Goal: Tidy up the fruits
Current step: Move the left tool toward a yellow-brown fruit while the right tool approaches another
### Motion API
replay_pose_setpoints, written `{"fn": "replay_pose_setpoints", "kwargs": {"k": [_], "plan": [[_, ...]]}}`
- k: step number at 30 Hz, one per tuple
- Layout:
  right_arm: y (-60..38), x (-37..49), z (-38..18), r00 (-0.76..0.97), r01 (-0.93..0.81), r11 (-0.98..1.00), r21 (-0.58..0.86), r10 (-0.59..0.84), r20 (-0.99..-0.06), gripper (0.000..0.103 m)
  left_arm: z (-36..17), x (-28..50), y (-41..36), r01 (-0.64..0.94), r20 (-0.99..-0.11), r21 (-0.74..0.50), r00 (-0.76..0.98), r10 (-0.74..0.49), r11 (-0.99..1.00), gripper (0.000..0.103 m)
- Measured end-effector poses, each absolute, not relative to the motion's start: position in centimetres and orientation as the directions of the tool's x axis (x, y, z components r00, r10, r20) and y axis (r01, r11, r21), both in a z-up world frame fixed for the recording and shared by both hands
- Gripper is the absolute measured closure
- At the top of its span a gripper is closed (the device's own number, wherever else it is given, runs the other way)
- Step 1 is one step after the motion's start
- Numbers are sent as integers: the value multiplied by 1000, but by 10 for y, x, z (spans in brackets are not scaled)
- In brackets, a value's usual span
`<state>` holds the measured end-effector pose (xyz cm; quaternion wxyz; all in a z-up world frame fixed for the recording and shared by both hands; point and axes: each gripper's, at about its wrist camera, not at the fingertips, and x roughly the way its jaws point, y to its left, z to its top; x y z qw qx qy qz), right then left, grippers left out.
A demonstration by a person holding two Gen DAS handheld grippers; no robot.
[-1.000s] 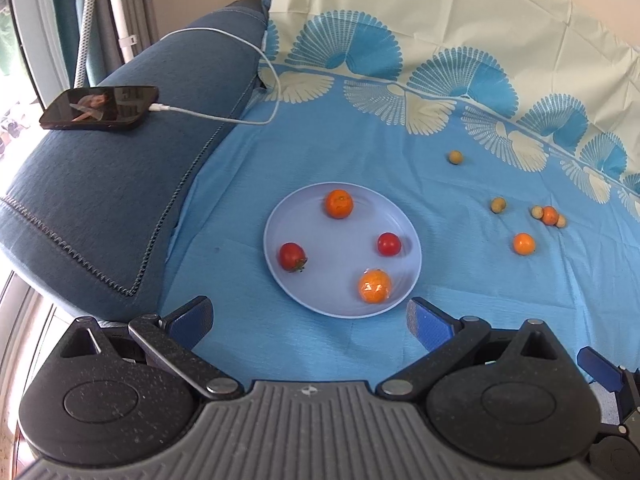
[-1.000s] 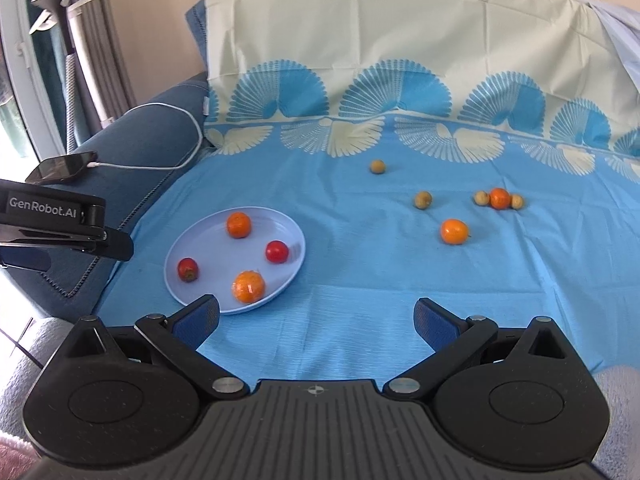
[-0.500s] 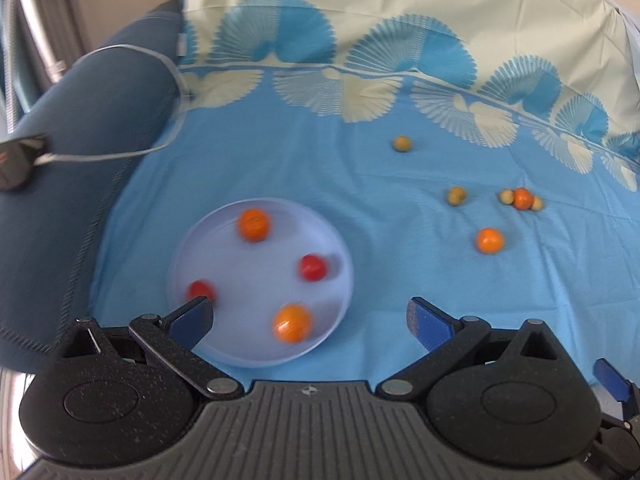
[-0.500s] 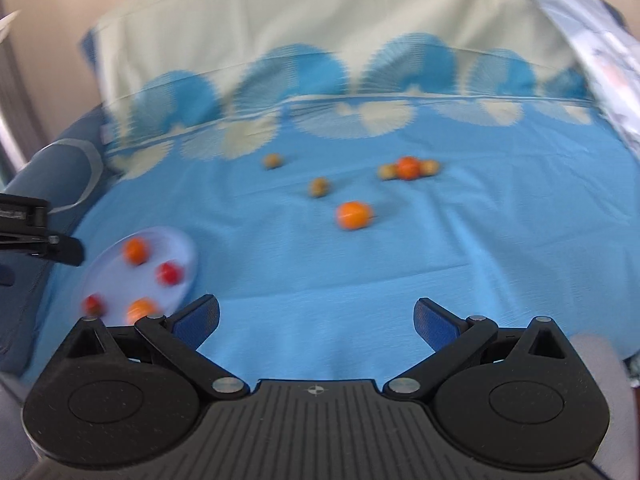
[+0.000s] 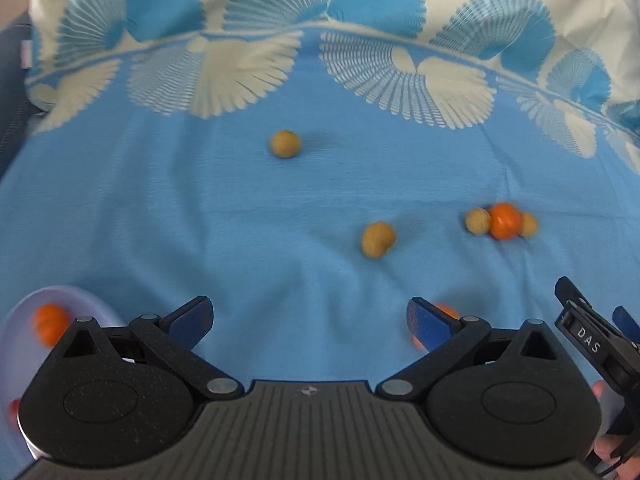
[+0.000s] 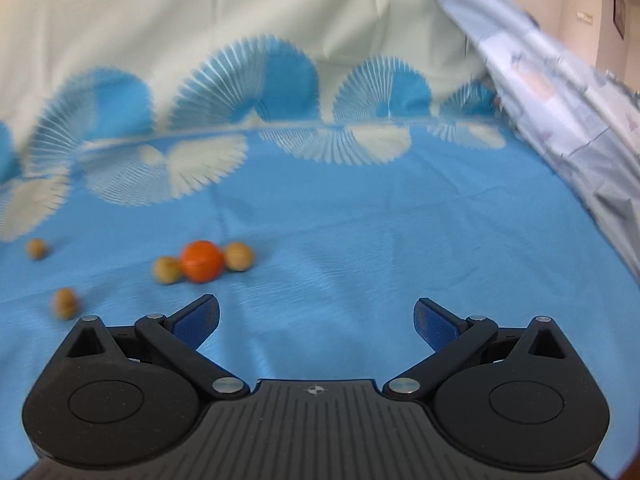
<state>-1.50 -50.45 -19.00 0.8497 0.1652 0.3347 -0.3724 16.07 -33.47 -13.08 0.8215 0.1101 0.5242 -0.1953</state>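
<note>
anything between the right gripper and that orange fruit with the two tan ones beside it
Nothing visible: only bare blue bedsheet lies between the open right gripper and the orange fruit, which sits ahead and to its left, flanked by two tan fruits.

place: home, bed or sofa | evidence: soft wrinkled blue sheet point(image 5: 200, 220) with fan print, draped up behind (over a cushion or backrest, cannot tell) | pale bedding point(image 6: 560, 100) at right | framed picture point(image 6: 619, 10) on wall
</note>
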Motion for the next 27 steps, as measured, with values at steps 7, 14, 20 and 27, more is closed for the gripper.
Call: {"fn": "replay_pose_setpoints", "kwargs": {"k": [7,14,20,27], "plan": [[-534,48,-237,517,698,716,23,-482,-707,1,-179,199,-380,463,-915,-3,357,-189,886,0],[-531,69,-241,556,656,754,-26,-506,-659,1,-195,208,-388,482,-911,35,376,-171,876,0],[-510,70,-235,575,603,792,-93,-514,-637,25,-183,202,-395,497,-902,25,386,-195,867,43],[-503,64,-228,630,586,809,-48,-491,-601,77,-152,179,-397,577,-875,-8,391,-285,817,76]]}}
